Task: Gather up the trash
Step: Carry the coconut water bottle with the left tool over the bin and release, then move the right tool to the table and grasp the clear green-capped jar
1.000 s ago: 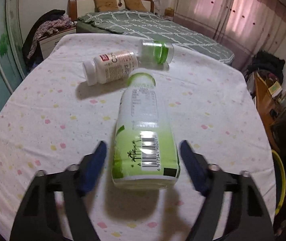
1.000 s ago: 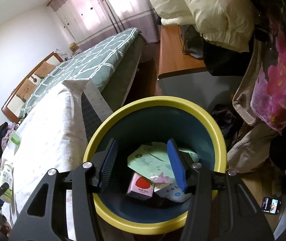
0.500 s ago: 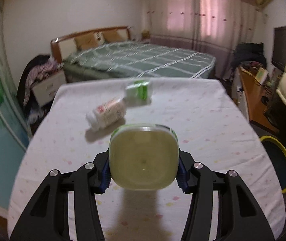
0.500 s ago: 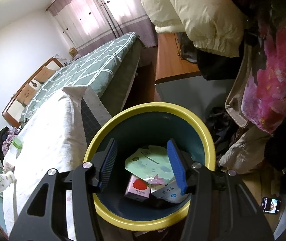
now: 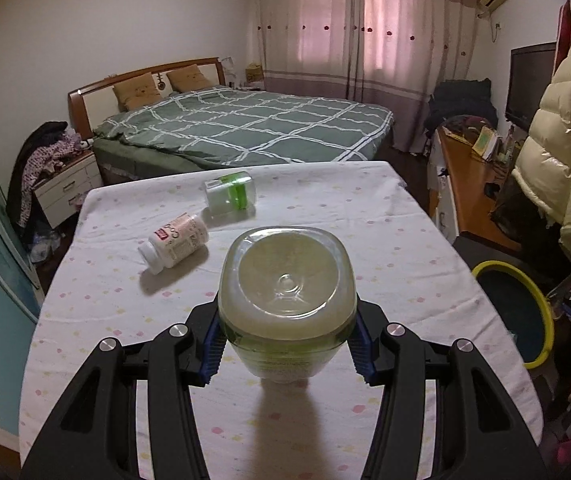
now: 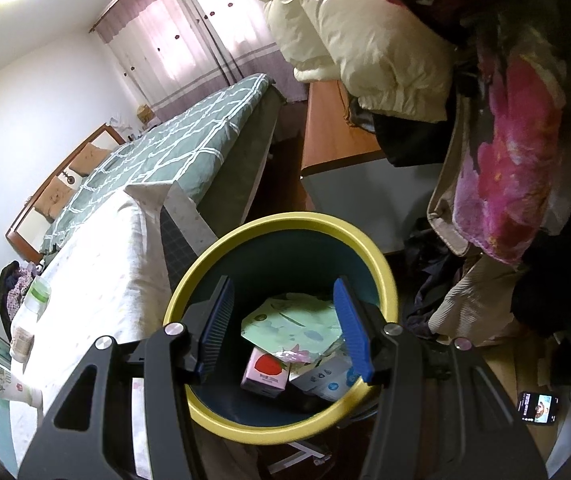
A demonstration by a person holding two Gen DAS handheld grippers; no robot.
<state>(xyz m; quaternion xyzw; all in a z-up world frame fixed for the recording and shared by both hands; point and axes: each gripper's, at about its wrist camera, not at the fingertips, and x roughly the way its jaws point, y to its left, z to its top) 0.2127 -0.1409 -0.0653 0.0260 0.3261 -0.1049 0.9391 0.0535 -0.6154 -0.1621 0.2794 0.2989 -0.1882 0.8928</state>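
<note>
The left gripper (image 5: 287, 344) clamps a green bottle (image 5: 287, 312) above the tabletop (image 5: 385, 248); the right gripper (image 6: 281, 328) hangs open and empty over the part-filled bin (image 6: 385, 276), two bottles uncollected.

Daylight came pink through the curtains (image 5: 349, 36) at the far wall, leaving the room dim. The bottle (image 5: 287, 304) cast a soft near shadow on the tablecloth (image 5: 405, 248). Fisheye bending and dark vignetting marked all edges; the right-wrist view's top-left corner glared white.
</note>
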